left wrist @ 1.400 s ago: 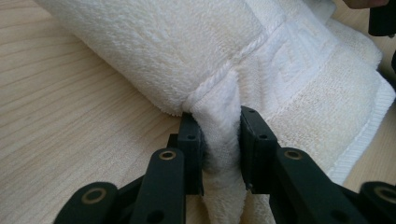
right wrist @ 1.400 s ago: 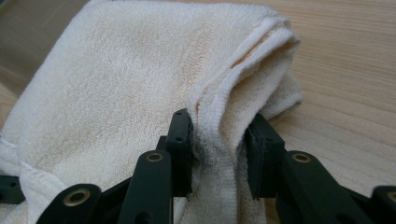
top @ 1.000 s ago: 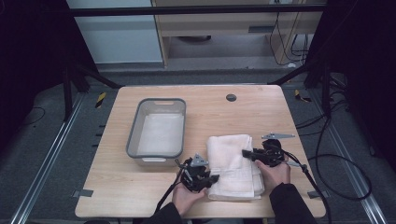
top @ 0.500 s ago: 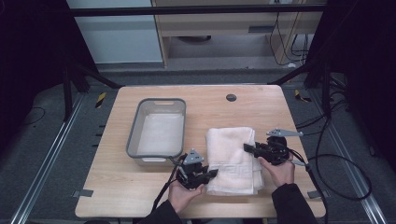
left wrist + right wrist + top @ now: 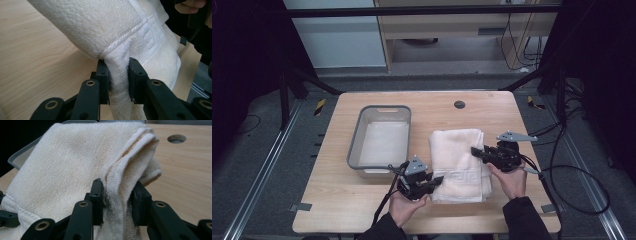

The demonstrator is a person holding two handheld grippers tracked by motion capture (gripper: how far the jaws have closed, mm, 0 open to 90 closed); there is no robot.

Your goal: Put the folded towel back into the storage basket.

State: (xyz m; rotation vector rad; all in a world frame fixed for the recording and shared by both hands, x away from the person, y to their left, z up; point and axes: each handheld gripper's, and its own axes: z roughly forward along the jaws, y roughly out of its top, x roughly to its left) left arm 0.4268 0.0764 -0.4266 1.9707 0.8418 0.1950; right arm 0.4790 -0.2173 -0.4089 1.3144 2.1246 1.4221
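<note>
Towel (image 5: pixel 459 162), folded, on table (image 5: pixel 337 210) just right of bin (image 5: pixel 380 142). Left gripper (image 5: pixel 438 181) pinches its near-left corner; right gripper (image 5: pixel 475 151) clamps right edge folds.

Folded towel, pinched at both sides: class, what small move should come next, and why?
Probably lift both ends together. The left gripper and right gripper each clamp an edge of the towel, which lies beside the grey bin.

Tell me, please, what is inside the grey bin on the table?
The grey bin looks empty in the high view: only its pale bottom shows. The folded towel lies beside it on the table. The near wall hides a strip of the bottom.
</note>
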